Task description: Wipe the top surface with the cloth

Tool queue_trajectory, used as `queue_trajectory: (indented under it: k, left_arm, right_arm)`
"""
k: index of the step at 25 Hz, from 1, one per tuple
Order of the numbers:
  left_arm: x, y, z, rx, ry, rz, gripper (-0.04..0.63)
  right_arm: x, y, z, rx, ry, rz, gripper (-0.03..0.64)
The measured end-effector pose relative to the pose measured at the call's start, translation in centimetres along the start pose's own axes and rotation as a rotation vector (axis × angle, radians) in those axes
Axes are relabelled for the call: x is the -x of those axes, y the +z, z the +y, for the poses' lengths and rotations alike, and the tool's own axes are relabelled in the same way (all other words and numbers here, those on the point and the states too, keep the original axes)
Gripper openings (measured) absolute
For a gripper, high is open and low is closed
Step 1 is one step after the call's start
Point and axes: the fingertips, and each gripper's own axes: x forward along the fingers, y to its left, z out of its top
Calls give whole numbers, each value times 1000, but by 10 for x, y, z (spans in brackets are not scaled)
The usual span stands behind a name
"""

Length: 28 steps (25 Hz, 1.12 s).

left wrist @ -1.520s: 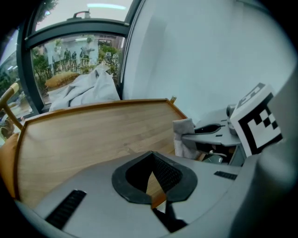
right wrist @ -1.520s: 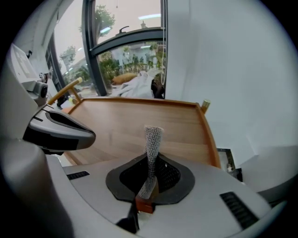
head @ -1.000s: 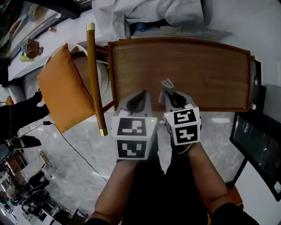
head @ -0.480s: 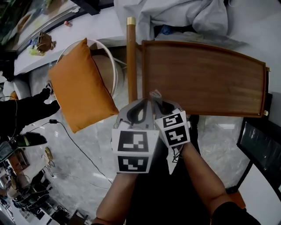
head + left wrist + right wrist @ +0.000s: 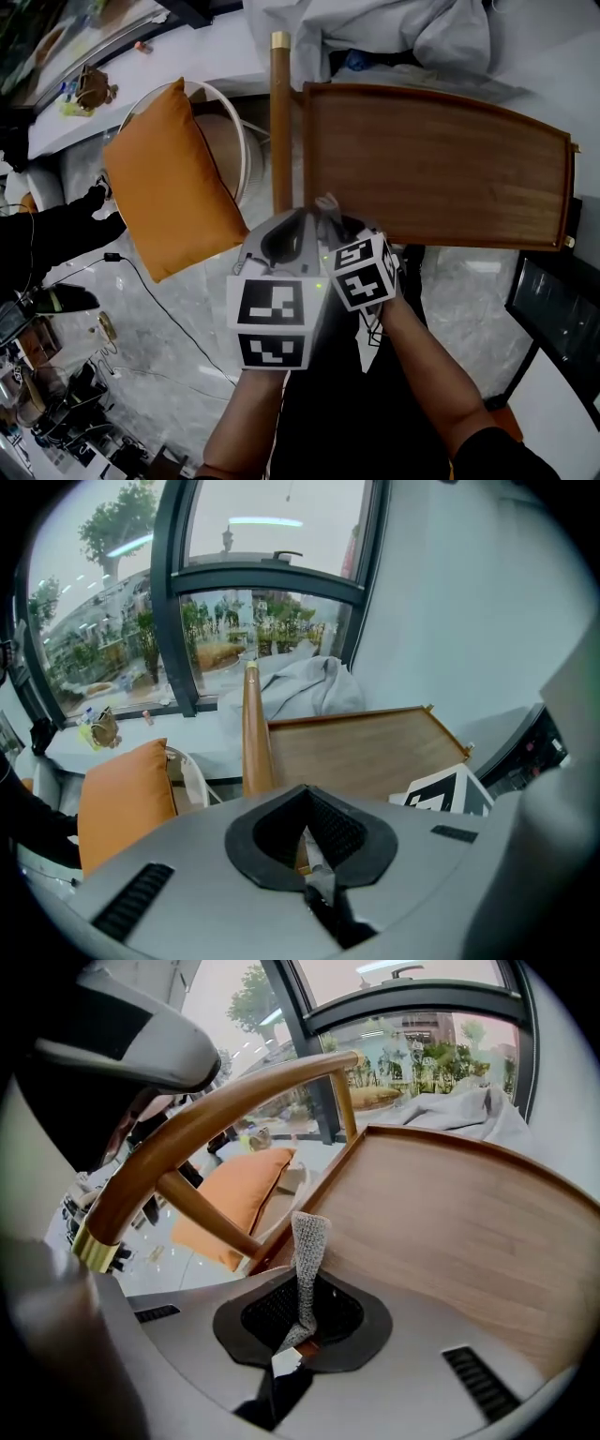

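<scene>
The brown wooden table top [image 5: 441,164] with its raised rim fills the upper right of the head view, and it shows again as the table top [image 5: 469,1232] in the right gripper view. My right gripper [image 5: 345,225] hovers at the table's near left corner, shut on a thin strip of grey knitted cloth [image 5: 307,1251]. The strip stands up from the jaws, and in the head view the cloth [image 5: 328,206] is a pale tip. My left gripper [image 5: 286,239] sits pressed against the right one, jaws shut with nothing seen in them. Both are above the table edge, not touching the surface.
A wooden chair rail [image 5: 279,122] with a brass cap runs beside the table's left edge. An orange cushion [image 5: 169,178] leans on a white round chair. Grey fabric [image 5: 375,37] is heaped beyond the table. A dark cabinet [image 5: 562,309] stands right, and a cable [image 5: 159,319] crosses the marble floor.
The view has shifted, so the table now sits further right. Both grippers have come to the table's near left corner, and the right one has tilted in against the left, still holding the cloth.
</scene>
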Motion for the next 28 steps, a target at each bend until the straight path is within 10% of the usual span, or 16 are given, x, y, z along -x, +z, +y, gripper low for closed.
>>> queue_trajectory:
  k: [28]
  left_arm:
    - [-135,-33,-204,-86,-126,194,11]
  right_arm:
    - [134,-109,-217,-143,-208,-5,37]
